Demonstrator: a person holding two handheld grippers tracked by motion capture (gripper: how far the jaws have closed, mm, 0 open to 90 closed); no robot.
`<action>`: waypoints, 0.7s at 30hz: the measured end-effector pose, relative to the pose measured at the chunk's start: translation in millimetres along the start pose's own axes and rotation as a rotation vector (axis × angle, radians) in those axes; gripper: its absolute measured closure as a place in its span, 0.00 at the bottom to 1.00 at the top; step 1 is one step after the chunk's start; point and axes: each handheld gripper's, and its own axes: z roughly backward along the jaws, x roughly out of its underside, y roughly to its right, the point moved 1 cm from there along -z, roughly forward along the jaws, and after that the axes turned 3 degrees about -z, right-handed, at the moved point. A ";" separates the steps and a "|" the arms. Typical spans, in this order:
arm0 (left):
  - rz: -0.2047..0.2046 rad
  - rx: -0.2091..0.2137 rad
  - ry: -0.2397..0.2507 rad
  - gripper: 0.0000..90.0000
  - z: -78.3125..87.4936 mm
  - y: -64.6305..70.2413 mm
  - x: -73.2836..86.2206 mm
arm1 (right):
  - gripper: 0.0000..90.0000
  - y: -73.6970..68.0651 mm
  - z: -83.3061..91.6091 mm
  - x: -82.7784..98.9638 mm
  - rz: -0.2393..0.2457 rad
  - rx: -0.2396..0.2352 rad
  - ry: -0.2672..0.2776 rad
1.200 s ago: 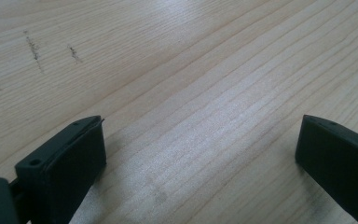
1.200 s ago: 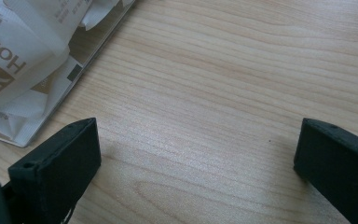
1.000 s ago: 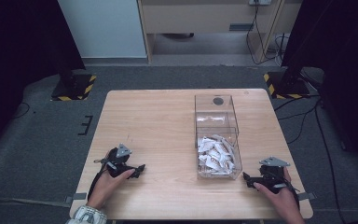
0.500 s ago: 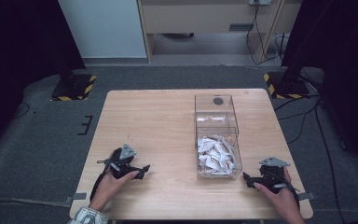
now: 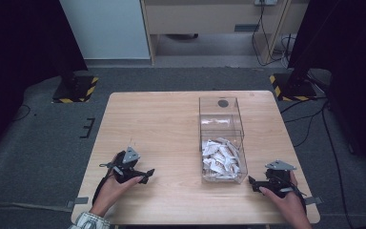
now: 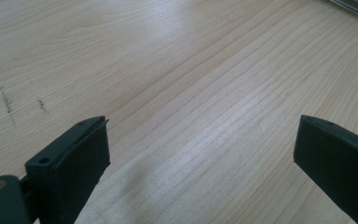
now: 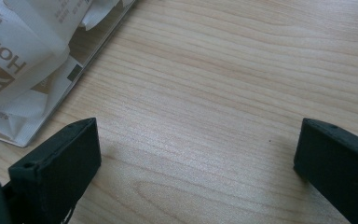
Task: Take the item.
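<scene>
A clear plastic box (image 5: 221, 114) stands right of centre on the wooden table (image 5: 162, 124), its near half holding several white paper packets (image 5: 220, 157). My left gripper (image 5: 147, 174) rests low over the front left of the table, jaws wide open over bare wood (image 6: 200, 140). My right gripper (image 5: 251, 182) sits just right of the box's near corner, also open with nothing between its jaws. In the right gripper view the packets (image 7: 23, 70) press against the box's clear wall at the upper left.
A small dark round mark (image 5: 223, 102) shows at the box's far end. Black stands with yellow-black striped bases (image 5: 74, 90) (image 5: 290, 86) flank the table's far corners. Cables (image 5: 310, 119) trail across the grey floor at right.
My left gripper has shifted slightly right and nearer the table's front. The right gripper has stayed put.
</scene>
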 end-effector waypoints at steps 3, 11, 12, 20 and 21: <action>0.005 -0.002 0.008 0.03 1.3 -0.2 -1.2 | 0.01 0.0 0.0 0.0 0.000 0.000 0.000; 0.010 0.018 0.022 0.04 6.8 -1.3 -10.3 | 0.01 0.0 0.0 0.0 0.000 0.000 0.000; 0.003 0.020 0.019 0.04 7.0 -1.3 -12.2 | 0.01 0.0 0.0 0.0 0.000 0.000 0.000; -0.044 0.060 -0.007 0.05 0.0 -1.7 -27.3 | 0.01 0.0 0.0 0.0 0.000 0.000 0.000; -0.044 0.060 -0.007 0.05 0.0 -1.7 -27.3 | 0.01 0.1 -0.1 0.0 0.002 0.000 0.001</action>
